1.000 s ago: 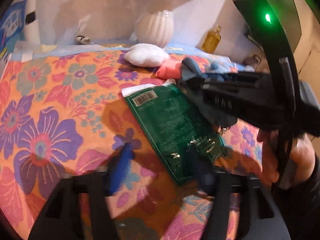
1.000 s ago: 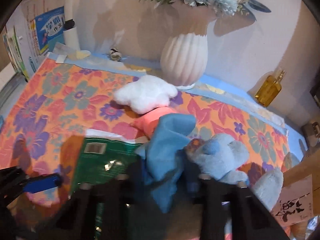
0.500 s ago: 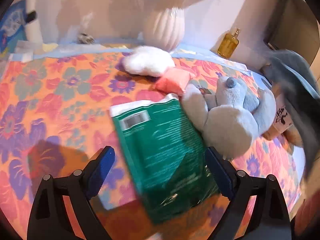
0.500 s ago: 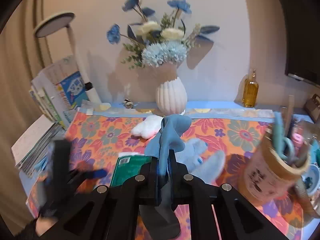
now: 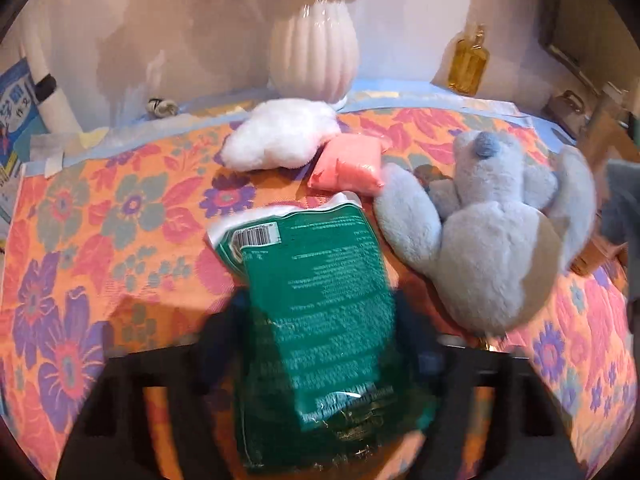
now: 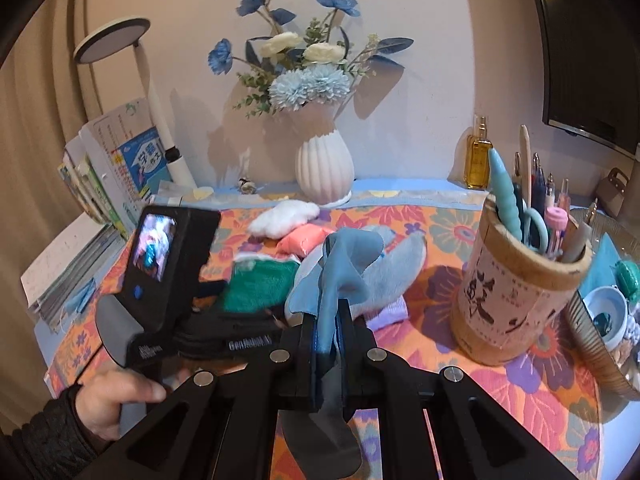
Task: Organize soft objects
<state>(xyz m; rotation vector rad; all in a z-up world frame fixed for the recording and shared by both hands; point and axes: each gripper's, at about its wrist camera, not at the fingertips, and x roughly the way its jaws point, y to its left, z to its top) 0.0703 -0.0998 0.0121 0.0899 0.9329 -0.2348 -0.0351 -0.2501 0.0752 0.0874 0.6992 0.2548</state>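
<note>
A green packet lies lengthwise on the floral cloth, between the fingers of my left gripper. Its jaws are closing, and the blurred pads meet the packet's two long edges. My right gripper is shut on a blue cloth, held up off the table; the cloth sticks up above the jaws and hangs below them. A grey-blue plush toy lies right of the packet. Behind them rest a white fluffy cushion and a small pink pillow. A hand holds the left gripper's handle.
A white ribbed vase with flowers stands at the back, an amber bottle to its right. A bamboo pen holder and a basket stand at the right. Books and a lamp stand at the left.
My left gripper has moved forward over the green packet and its jaws have narrowed onto it. My right gripper has drawn up and back with the blue cloth, away from the plush toy.
</note>
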